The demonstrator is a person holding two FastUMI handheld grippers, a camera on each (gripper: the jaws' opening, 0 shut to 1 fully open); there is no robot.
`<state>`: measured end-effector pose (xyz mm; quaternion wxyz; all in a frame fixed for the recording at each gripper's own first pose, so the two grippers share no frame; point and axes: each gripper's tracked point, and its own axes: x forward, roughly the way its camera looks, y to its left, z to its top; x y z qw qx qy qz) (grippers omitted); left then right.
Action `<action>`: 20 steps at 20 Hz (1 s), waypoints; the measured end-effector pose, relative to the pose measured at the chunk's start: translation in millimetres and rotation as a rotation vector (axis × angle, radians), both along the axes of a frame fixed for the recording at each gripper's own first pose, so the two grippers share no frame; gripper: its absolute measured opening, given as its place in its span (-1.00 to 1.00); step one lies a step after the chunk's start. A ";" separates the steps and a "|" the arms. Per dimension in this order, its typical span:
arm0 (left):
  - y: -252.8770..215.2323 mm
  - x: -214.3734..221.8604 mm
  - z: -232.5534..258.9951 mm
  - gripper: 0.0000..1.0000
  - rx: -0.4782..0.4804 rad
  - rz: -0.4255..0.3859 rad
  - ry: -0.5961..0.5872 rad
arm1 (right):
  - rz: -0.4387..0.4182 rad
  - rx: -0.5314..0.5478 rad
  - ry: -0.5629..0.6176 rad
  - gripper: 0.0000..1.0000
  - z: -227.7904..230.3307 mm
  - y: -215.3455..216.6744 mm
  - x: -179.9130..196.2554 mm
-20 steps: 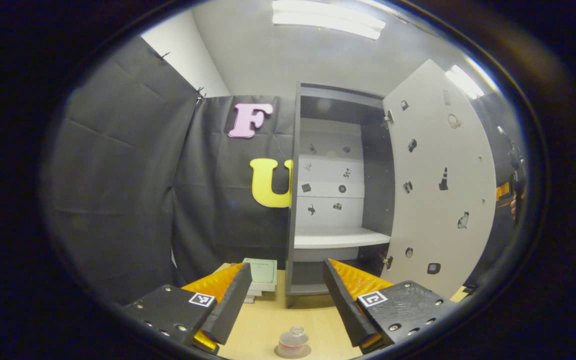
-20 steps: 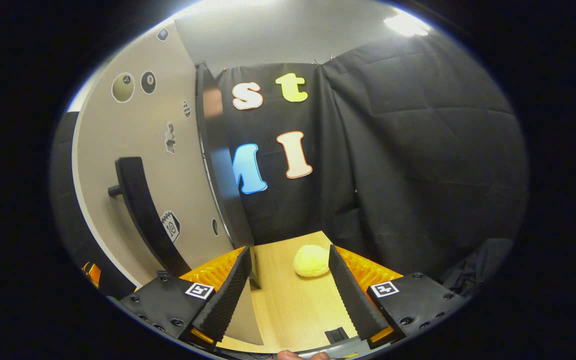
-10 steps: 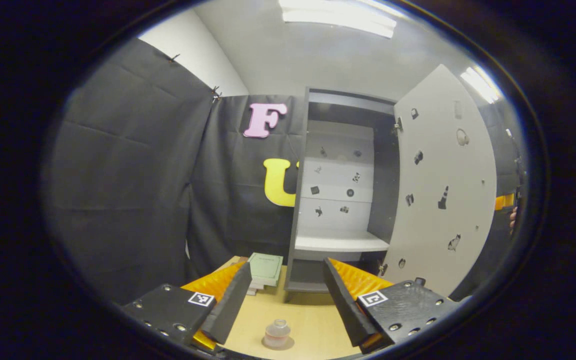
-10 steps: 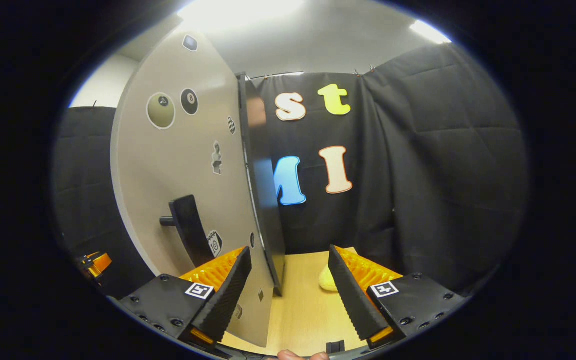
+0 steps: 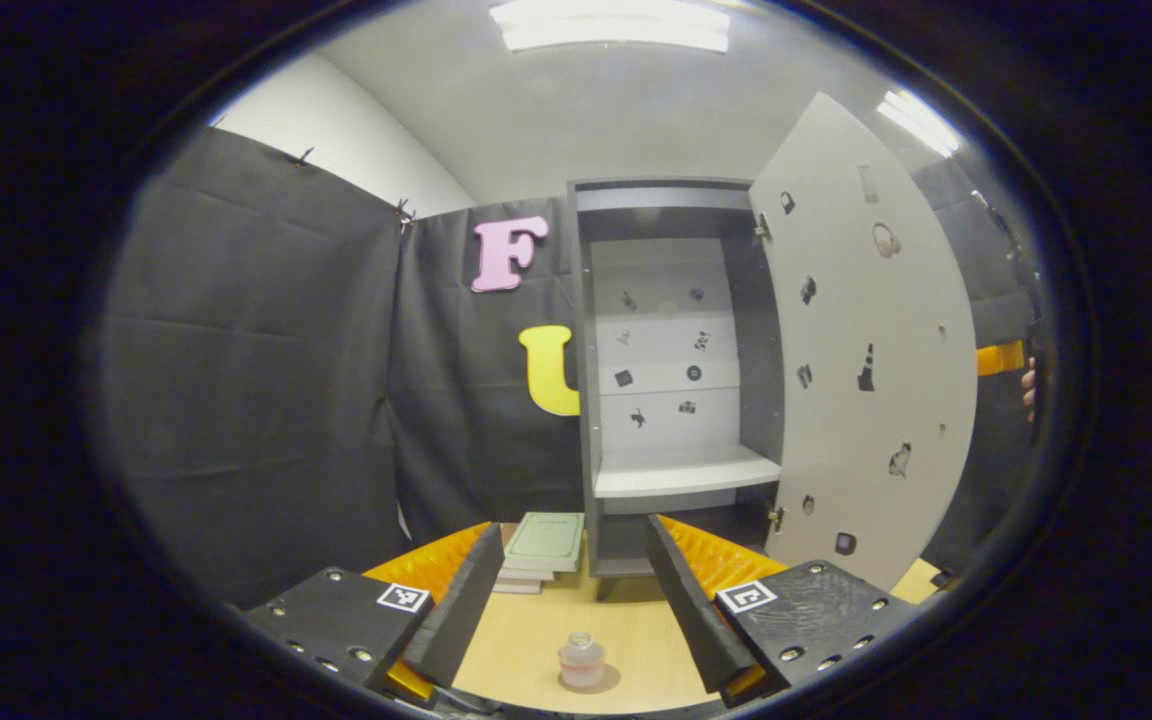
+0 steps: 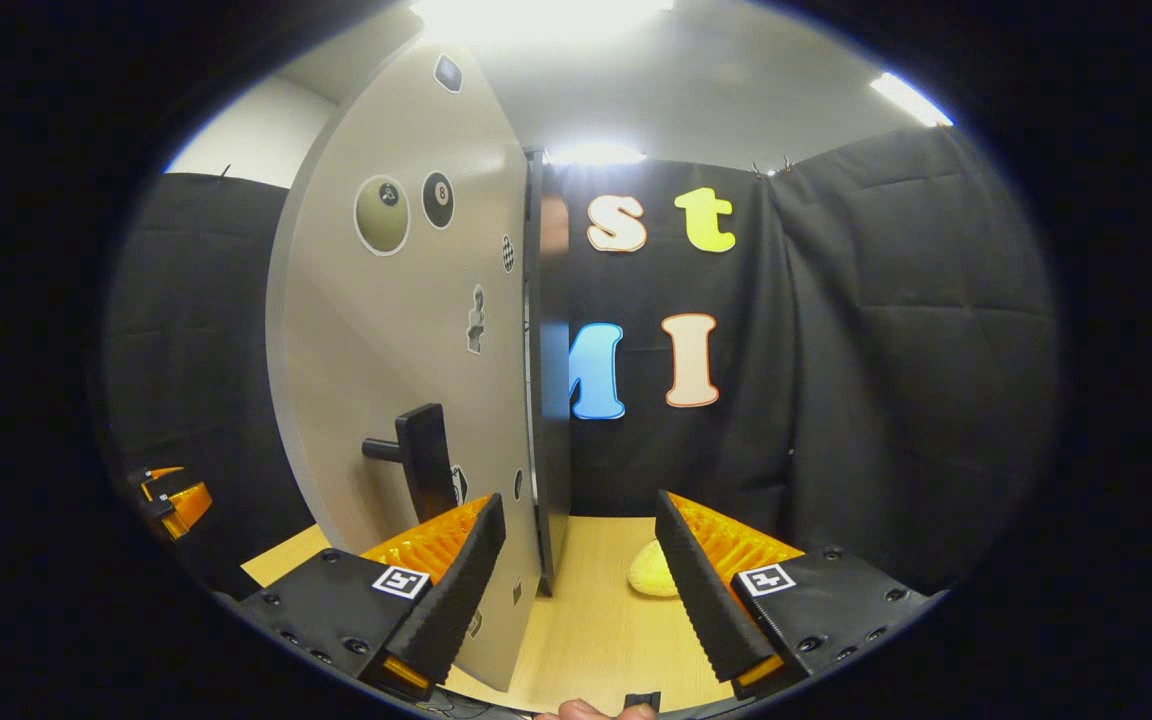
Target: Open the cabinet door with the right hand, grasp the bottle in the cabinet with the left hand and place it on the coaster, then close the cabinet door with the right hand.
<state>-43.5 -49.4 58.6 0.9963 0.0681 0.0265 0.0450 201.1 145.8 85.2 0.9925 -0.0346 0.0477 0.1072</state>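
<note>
1. In the left gripper view, the left tongs (image 5: 566, 600) stand wide open with nothing held; the two fingers (image 5: 456, 610) spread apart over the pale wooden counter (image 5: 526, 650).
2. A small clear bottle (image 5: 581, 660) stands upright on the counter between those fingers, low in the gap and touching neither one. It rests on a round coaster (image 5: 598, 684), whose rim shows just beside its base.
3. Straight ahead of the left tongs stands the cabinet (image 5: 586, 400), its inside open to view, with a white shelf (image 5: 681, 470) across the lower part and small stickers on its back panel.
4. The cabinet door (image 5: 866, 360) hangs swung out to the right of the left tongs, its inner face dotted with stickers.
5. Just beyond the left finger, beside the cabinet's foot, lies a stack of books (image 5: 541, 548) with a green cover on top.
6. In the right gripper view, the right tongs (image 6: 576, 600) are likewise spread wide and grip nothing.
7. The open door's outer face rises ahead and to the left of the right tongs, and its lower edge comes down between the fingers, nearer the left finger (image 6: 451, 600); whether it touches that finger I cannot tell.
8. The door's dark handle (image 6: 426, 475) juts out just above that finger, apart from it.
9. A yellow rounded thing (image 6: 654, 580) lies on the counter beyond the right finger, partly hidden by it.
10. At the far left edge of the right gripper view, the other tongs show small.
</note>
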 end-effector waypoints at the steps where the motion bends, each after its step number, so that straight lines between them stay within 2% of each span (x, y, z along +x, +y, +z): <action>1: 1.9 4.5 -3.2 0.75 -0.009 -0.010 0.010 | -0.011 0.003 -0.006 0.91 0.5 3.0 -1.0; 7: 38.6 22.5 -7.3 0.73 -0.020 -0.081 0.046 | -0.042 0.009 0.015 0.90 -3.5 54.5 -19.7; 13: 108.9 34.4 -18.7 0.77 -0.058 -0.072 0.059 | -0.062 0.037 0.026 0.91 -12.8 122.9 -19.8; 16: 146.3 31.7 -25.3 0.82 -0.061 -0.052 0.056 | -0.054 0.033 0.029 0.90 -14.5 154.4 -16.2; 20: 184.7 30.8 -36.5 0.77 -0.085 -0.041 0.071 | -0.028 0.027 0.025 0.90 -18.8 197.3 -6.3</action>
